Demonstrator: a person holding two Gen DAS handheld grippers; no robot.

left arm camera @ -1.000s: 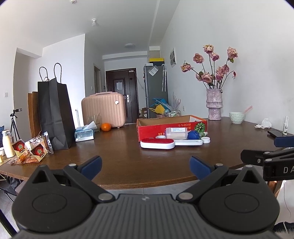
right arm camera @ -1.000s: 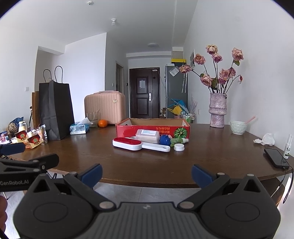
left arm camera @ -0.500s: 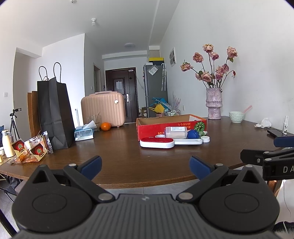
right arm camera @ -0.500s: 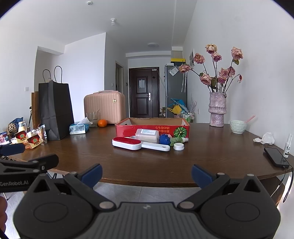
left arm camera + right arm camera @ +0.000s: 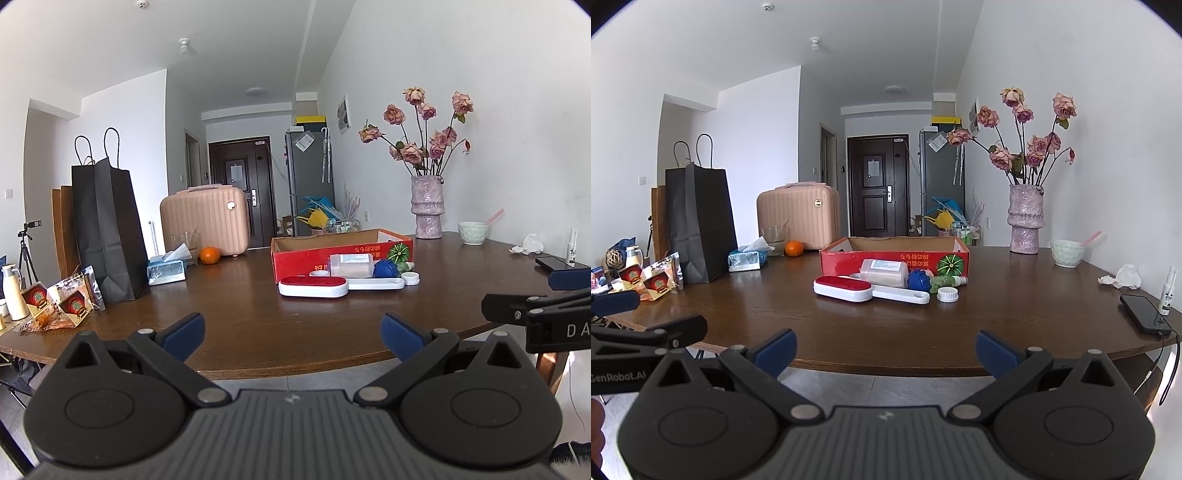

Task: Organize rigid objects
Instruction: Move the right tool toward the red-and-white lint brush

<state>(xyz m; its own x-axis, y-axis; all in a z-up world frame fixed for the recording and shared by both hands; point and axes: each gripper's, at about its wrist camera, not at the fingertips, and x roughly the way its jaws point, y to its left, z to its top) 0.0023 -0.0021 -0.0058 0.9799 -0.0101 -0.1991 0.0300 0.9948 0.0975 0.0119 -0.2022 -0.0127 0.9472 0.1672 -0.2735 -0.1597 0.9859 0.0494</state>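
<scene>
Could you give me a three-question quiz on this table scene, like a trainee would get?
1. True or false: the left gripper and the right gripper both have their jaws spread wide with nothing between them.
2. Where does the red brush lie: A) inside the red box, B) on the table in front of the box, C) beside the vase?
3. Which fruit sits near the tissue pack?

Key
1. True.
2. B.
3. The orange.
</scene>
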